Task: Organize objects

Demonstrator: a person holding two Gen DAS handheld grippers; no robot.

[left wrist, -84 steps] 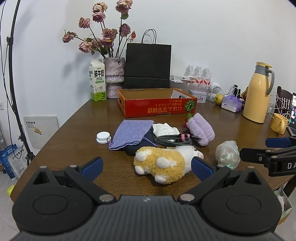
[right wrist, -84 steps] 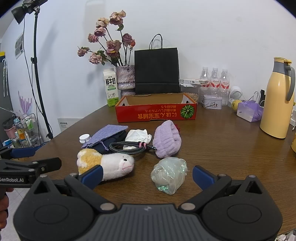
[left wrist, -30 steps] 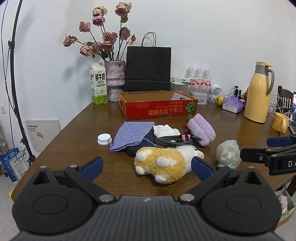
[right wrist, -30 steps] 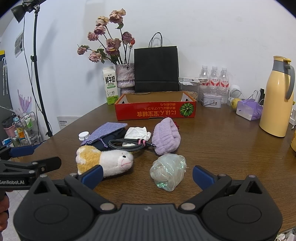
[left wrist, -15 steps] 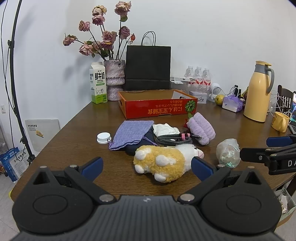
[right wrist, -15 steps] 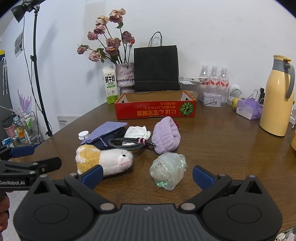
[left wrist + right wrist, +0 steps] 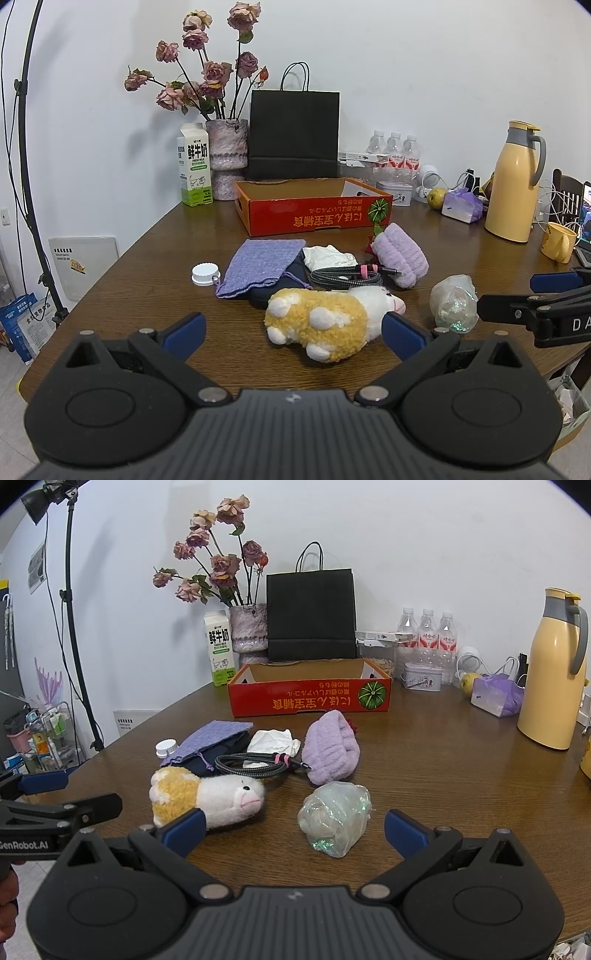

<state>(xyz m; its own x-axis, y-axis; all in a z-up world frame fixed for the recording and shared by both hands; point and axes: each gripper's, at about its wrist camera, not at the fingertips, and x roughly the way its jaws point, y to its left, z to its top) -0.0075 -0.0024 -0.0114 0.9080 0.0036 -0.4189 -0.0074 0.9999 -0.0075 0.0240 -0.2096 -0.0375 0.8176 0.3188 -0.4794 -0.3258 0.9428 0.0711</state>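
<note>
Little has moved since the earlier frames: both grippers hover at nearly the same station at the near edge of the counter [image 7: 155,254], and every object lies where it lay. Judged from this, sorting has not begun; the pause reads as aim being taken.

Largest to smallest: one red cardboard tray [image 7: 314,206] stands empty at the back of the cluster, the likely destination. One plush toy [image 7: 325,321], yellow and white, lies on its side nearest the left gripper [image 7: 293,328], whose jaws stand wide open and hold nothing, the toy roughly between the blue tips in this view. One lilac knitted pouch [image 7: 260,266] rests partly over one dark case [image 7: 291,284]. One lilac rolled towel [image 7: 402,258] lies just in front of the tray. One crumpled clear wrap [image 7: 334,818] sits directly ahead of the right gripper [image 7: 293,829], whose jaws are likewise fully spread and empty. One coiled braided cable [image 7: 347,277] touches one white crumpled cloth [image 7: 328,256]. One white cap [image 7: 205,274] lies apart at the left of the cluster.

Count: eight loose objects, one tray, none yet inside it.
</note>
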